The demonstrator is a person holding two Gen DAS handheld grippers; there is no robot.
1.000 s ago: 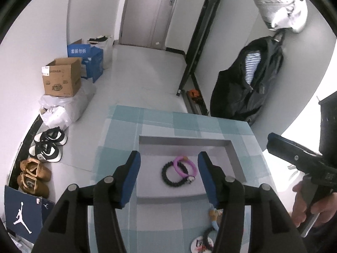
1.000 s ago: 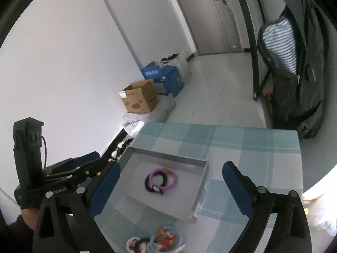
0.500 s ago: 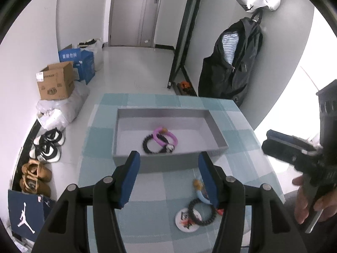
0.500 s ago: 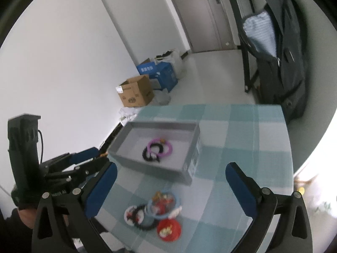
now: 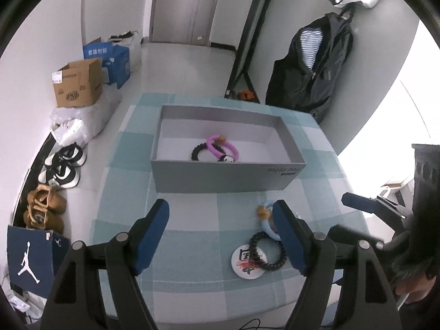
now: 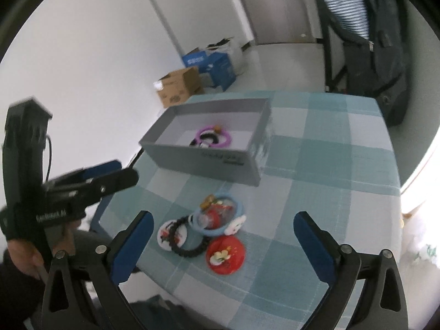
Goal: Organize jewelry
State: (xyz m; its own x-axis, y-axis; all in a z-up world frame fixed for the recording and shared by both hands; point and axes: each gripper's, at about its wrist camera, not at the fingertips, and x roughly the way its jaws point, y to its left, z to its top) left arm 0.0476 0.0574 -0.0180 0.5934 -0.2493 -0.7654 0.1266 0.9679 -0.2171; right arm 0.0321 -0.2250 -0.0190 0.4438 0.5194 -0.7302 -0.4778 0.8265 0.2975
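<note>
The grey box (image 5: 225,176) sat on the checked table (image 5: 192,220), and all places here are told from that box. Inside it lay 2 bracelets, a purple bracelet (image 5: 223,148) crossing a black bead bracelet (image 5: 198,152). Just in front of the box, on the near side, was a small pile: a light blue ring (image 6: 218,216), a black bead ring (image 6: 187,236), a white round badge (image 6: 167,233) and a red round badge (image 6: 226,251), all touching or overlapping. The left gripper (image 5: 221,236) hung in front of the box, a bit to the left of the pile; its jaws had just been opening and were fairly wide, with nothing between them. The right gripper (image 6: 220,242) hung over the pile with its jaws spread wide and empty too. I think the step in hand was reaching for the next piece in the pile, with 2 already put away. The next move likely called for lowering 1 gripper onto a ring's edge and closing on it gently. The box's long side ran left to right across the left wrist view, with its open top facing up. The rings all lay flat.
</note>
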